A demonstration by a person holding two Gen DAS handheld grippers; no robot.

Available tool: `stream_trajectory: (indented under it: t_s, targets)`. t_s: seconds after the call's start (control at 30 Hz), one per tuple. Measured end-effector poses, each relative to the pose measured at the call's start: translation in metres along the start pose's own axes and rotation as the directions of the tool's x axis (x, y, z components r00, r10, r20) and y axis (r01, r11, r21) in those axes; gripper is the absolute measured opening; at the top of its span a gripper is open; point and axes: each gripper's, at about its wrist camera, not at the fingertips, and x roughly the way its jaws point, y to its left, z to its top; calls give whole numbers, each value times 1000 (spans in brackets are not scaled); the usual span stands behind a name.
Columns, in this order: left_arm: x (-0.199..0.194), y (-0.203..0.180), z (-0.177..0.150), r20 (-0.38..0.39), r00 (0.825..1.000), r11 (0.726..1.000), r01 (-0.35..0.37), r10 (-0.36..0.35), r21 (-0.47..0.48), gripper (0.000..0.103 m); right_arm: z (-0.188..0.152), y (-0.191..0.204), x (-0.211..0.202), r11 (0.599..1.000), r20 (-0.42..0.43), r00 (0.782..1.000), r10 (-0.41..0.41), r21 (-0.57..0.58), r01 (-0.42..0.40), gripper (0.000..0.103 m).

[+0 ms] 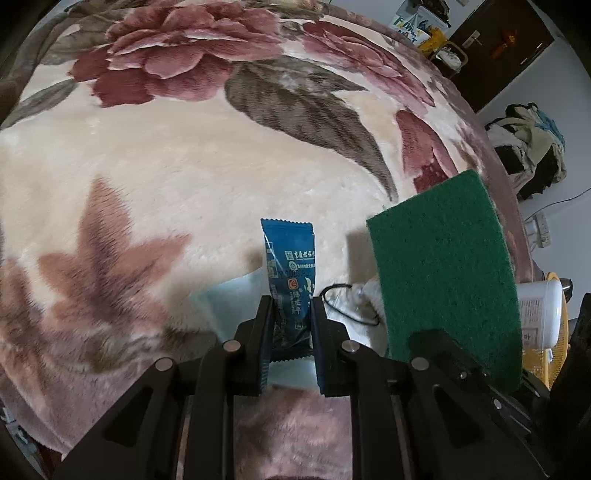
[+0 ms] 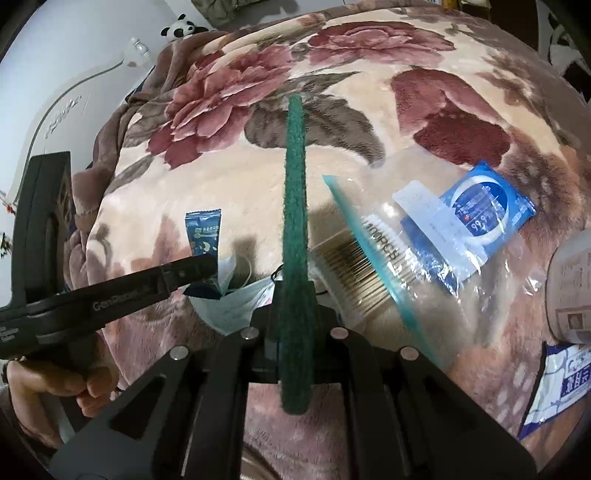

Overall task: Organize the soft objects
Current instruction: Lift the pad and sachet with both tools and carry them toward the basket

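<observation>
A plush floral blanket in cream, pink and brown covers the bed, a small panda soft toy sits at its far edge, and a dark brown wooden door stands behind.

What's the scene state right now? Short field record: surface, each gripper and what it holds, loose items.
surface: floral plush blanket
left gripper: shut on blue sachet, sachet upright between fingers
right gripper: shut on green scouring pad, seen edge-on in its own view
under grippers: light blue face mask lying on blanket
right side: clear zip bag with cotton swabs and a blue wipes pack
holder: hand visible on left gripper's handle
</observation>
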Motion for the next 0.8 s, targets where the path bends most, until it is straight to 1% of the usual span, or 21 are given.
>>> stream_trajectory:
  t_s: [0.07, 0.17, 0.4, 0.63, 0.8]
  targets:
    - [-6, 0, -5, 9, 1000, 1000, -13, 13, 6, 18, -1, 4, -5, 1000, 3, 1000, -13, -12, 13, 8]
    - [-12, -2, -11, 16, 999, 999, -34, 34, 15, 18, -4, 10, -9, 998, -5, 998, -55, -38, 54, 8]
    - [-27, 6, -26, 34, 996, 997, -81, 80, 7, 18, -14, 19, -17, 994, -9, 996, -85, -70, 84, 8]
    - [-40, 11, -31, 58, 989, 990, -138, 138, 1, 18, -17, 32, -26, 982, 18, 990, -139, -127, 140, 8]
    - [-48, 13, -33, 71, 986, 988, -153, 153, -9, 18, -16, 37, -33, 979, 35, 989, -143, -145, 147, 8]
